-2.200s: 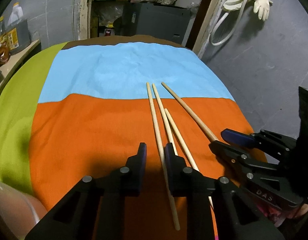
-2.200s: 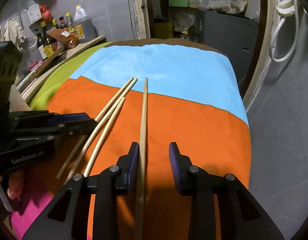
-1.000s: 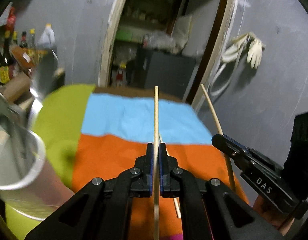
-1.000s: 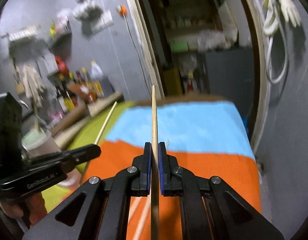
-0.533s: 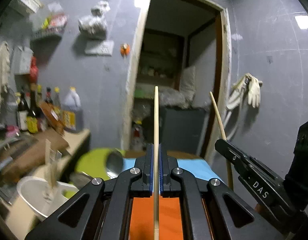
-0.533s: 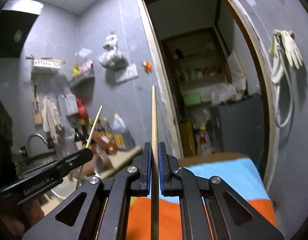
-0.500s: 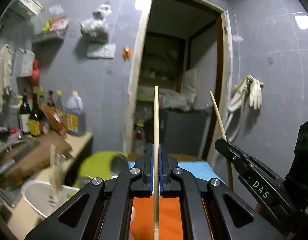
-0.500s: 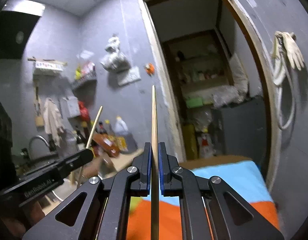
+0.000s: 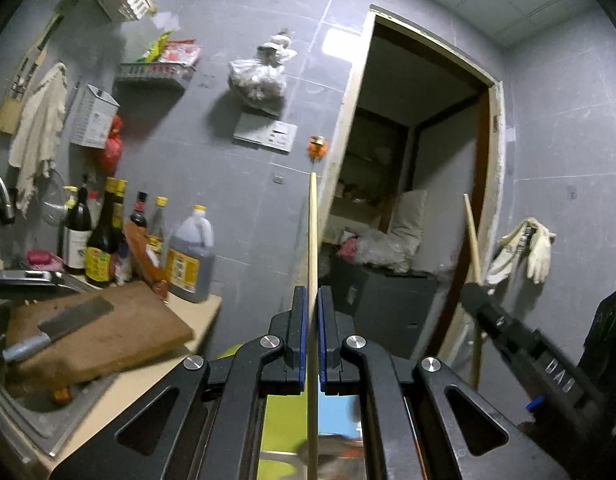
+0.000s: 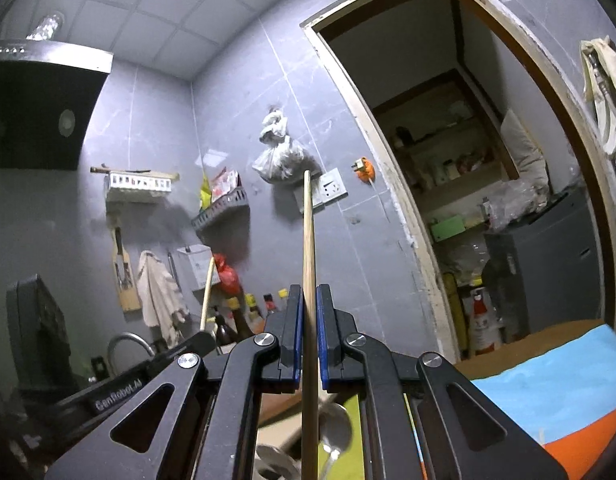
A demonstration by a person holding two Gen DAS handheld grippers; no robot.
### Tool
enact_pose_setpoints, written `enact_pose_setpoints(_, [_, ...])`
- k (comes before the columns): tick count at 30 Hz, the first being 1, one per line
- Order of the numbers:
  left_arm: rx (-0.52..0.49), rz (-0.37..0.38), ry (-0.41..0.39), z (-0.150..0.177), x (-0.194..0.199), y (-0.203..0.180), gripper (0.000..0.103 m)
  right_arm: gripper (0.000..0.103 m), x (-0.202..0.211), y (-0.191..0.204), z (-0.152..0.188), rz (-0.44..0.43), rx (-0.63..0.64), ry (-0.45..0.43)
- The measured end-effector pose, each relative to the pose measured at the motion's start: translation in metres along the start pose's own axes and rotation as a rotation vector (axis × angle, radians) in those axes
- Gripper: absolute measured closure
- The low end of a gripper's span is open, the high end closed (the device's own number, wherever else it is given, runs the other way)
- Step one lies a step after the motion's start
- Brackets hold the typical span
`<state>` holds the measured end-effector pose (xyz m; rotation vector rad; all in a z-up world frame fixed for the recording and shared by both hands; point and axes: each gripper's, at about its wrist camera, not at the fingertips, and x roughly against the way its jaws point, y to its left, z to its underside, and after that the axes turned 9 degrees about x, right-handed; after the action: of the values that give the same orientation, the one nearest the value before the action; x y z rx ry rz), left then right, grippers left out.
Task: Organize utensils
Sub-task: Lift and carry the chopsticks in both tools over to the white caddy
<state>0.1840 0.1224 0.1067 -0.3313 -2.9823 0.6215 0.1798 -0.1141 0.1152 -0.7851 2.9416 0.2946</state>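
While both are raised, a chopstick (image 9: 313,240) is pinched in each gripper.
Upright lowering over the holder would be best.

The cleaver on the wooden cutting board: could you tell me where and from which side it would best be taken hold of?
Probably by the metal handle, not the blade. The cleaver lies flat on the cutting board with its handle pointing toward the sink at the near left, so come from that end, fingers closing across the handle's sides.
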Motion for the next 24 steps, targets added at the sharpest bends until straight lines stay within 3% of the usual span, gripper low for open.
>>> enact_pose_setpoints(15, [0.150, -0.081, 0.010, 0.015, -0.009, 0.061, 0.100, 0.098, -0.035, -0.007, 0.025, 0.029, -0.041, 0.040])
enact_pose_setpoints(24, [0.148, -0.119, 0.028, 0.027, -0.012, 0.071, 0.100, 0.098, -0.040, -0.001, 0.034, 0.058, 0.017, 0.052])
